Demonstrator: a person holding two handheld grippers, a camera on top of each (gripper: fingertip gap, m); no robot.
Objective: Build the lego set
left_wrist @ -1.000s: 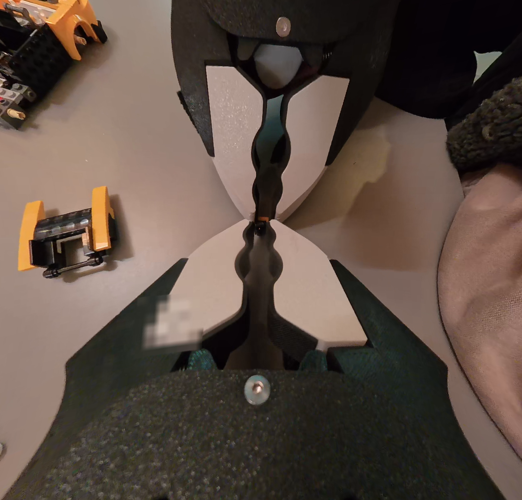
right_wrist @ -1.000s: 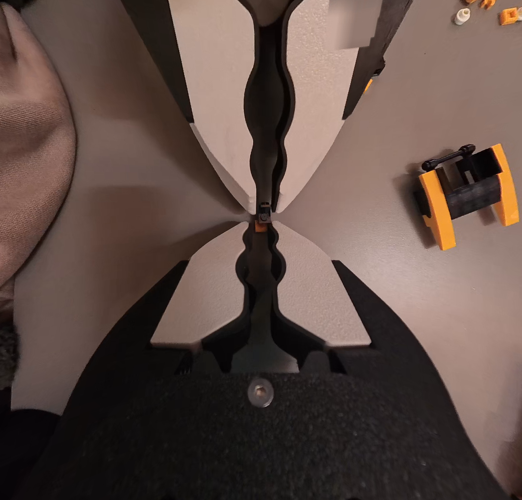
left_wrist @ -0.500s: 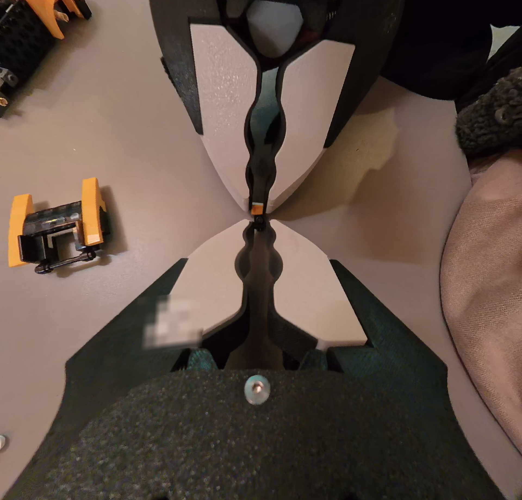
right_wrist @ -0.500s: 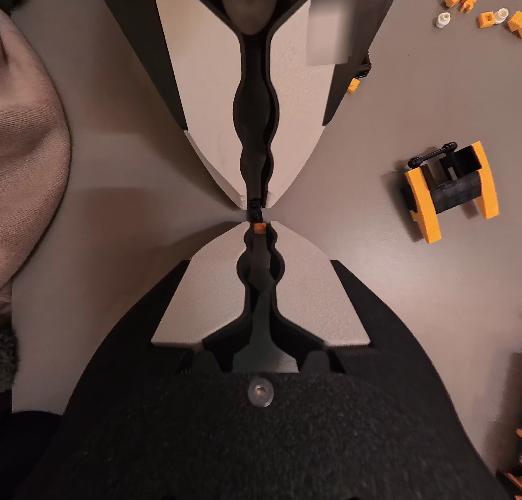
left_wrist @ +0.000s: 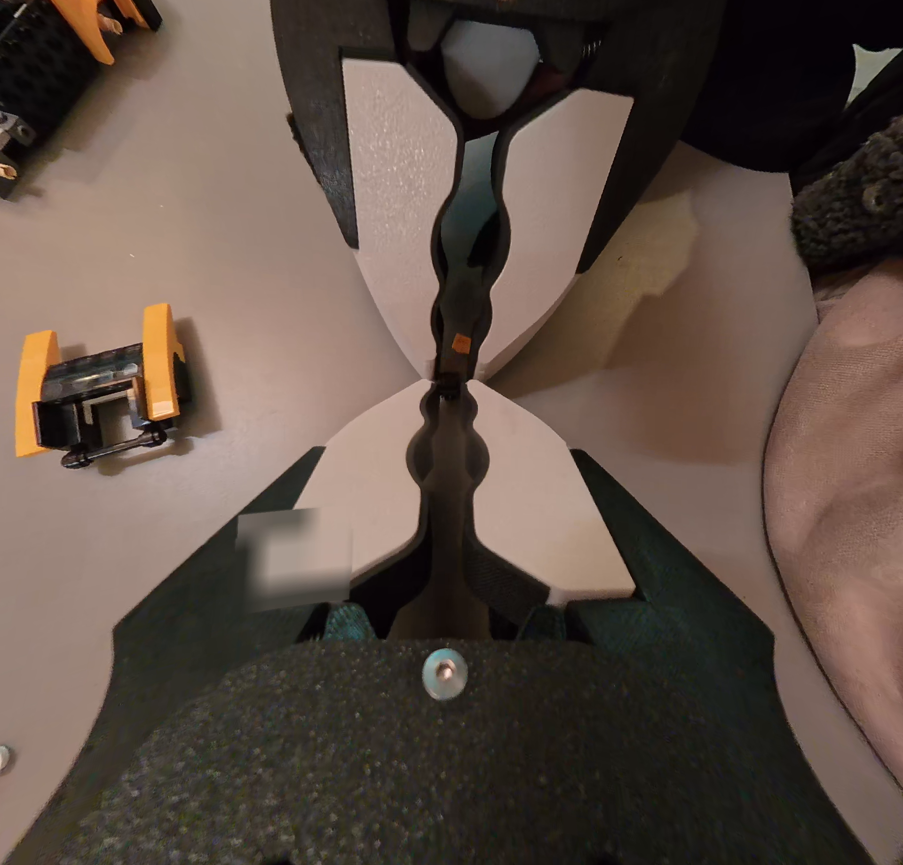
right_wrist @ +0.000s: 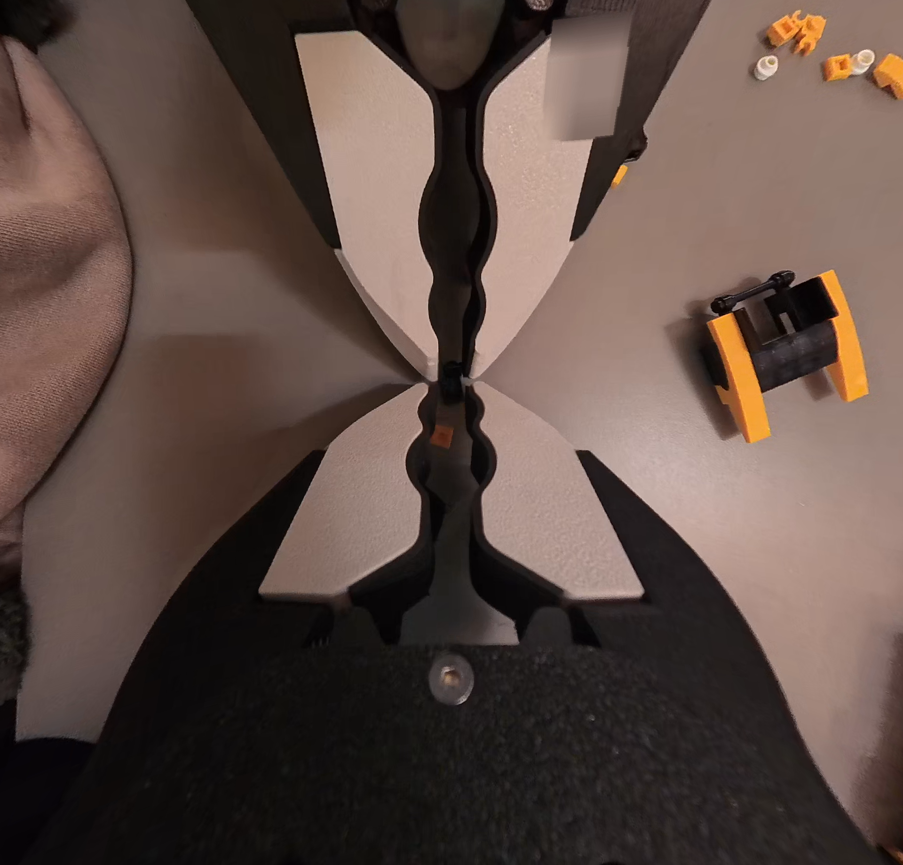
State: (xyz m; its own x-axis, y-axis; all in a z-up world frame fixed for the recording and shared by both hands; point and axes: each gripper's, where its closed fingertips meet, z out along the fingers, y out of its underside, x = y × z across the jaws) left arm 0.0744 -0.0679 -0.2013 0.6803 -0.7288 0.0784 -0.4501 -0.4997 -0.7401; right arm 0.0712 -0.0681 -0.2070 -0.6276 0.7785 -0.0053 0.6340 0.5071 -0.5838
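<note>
My two grippers meet tip to tip over the grey table [left_wrist: 244, 255]. My left gripper [left_wrist: 449, 389] is shut on a tiny black piece [left_wrist: 449, 385] that pokes out at its tips; the piece also shows in the right wrist view [right_wrist: 450, 377]. My right gripper [right_wrist: 448, 393] has its jaws close together around a tiny orange piece [right_wrist: 441, 435], which sits tilted a little behind the tips. From the left wrist view the orange piece [left_wrist: 461, 343] shows inside the right gripper's gap. The black piece touches the right gripper's tips and stands apart from the orange piece.
An orange and black sub-assembly [left_wrist: 97, 392] lies on the table to one side [right_wrist: 786, 353]. A larger black and orange model [left_wrist: 53, 35] sits at the far corner. Loose small orange and white pieces [right_wrist: 830, 54] lie beyond. A pinkish cloth [left_wrist: 840, 499] borders the table. Less than 4 cm separates the two grippers' tips.
The orange piece has slid from the right gripper's very tips to deeper between its fingers and has tilted. The black piece now sits at the meeting point of both tips.
</note>
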